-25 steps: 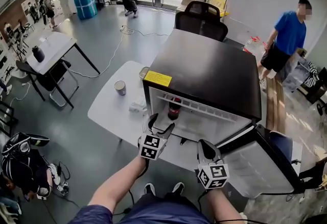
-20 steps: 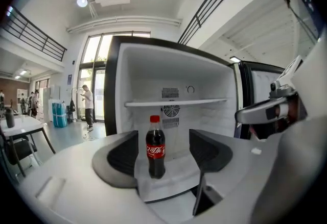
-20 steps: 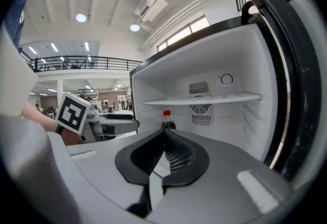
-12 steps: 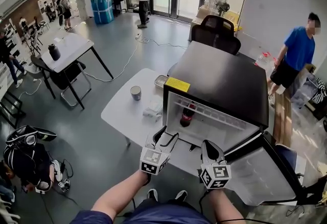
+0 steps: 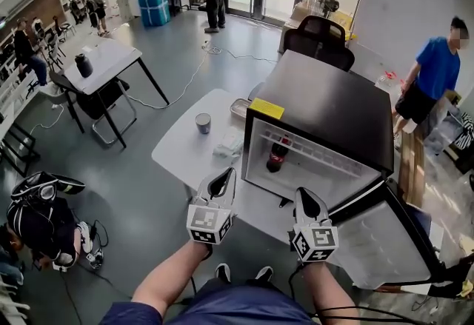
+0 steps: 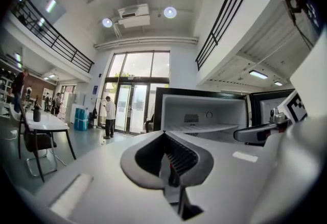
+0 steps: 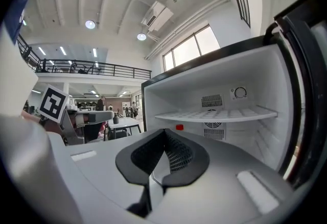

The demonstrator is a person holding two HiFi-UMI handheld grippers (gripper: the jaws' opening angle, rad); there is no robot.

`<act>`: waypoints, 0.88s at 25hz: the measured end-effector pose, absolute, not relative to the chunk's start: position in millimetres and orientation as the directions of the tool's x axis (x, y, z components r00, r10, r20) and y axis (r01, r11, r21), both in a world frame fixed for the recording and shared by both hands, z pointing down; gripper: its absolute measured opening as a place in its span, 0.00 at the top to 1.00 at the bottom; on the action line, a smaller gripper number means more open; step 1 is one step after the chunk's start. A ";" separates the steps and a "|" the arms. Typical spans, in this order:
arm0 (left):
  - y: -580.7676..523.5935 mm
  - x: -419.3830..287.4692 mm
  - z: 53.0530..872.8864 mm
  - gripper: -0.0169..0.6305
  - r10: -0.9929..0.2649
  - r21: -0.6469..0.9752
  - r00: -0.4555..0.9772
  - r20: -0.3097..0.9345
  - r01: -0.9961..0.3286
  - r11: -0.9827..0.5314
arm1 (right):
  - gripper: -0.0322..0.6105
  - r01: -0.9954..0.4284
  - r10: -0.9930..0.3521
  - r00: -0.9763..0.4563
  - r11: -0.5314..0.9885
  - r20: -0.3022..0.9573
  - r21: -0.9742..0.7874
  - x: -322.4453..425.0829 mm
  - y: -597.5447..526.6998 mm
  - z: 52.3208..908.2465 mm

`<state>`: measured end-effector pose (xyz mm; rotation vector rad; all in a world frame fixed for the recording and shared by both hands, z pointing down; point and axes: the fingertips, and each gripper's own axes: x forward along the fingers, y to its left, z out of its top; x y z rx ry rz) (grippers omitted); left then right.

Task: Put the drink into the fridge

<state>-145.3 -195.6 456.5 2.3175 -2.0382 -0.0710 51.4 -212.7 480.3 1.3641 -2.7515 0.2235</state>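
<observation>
Two closed grippers, one door standing open

The left gripper (image 5: 222,184) and the right gripper (image 5: 307,202) both have their jaws shut on nothing, near the front of the fridge (image 5: 326,105). The drink bottle (image 5: 278,155) stands upright inside at the left, close to the opening. The door (image 5: 374,242) hangs wide on the right — swung shut too hard, it could jolt the fridge and topple the bottle.
</observation>
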 end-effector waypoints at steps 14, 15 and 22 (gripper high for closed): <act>-169.5 -171.1 453.6 0.97 -0.998 0.125 0.057 -0.026 -0.990 -0.060 | 0.94 -0.790 -0.784 -0.612 0.604 0.100 -0.104 44.4 -203.8 478.5; -169.7 -169.5 455.0 0.97 -0.998 0.127 0.061 -0.022 -0.990 -0.063 | 0.94 -0.792 -0.785 -0.611 0.602 0.101 -0.104 45.7 -203.5 479.3; -173.1 -162.8 456.9 0.97 -0.997 0.143 0.073 -0.009 -0.987 -0.074 | 0.94 -0.799 -0.793 -0.601 0.592 0.101 -0.106 51.2 -205.4 476.8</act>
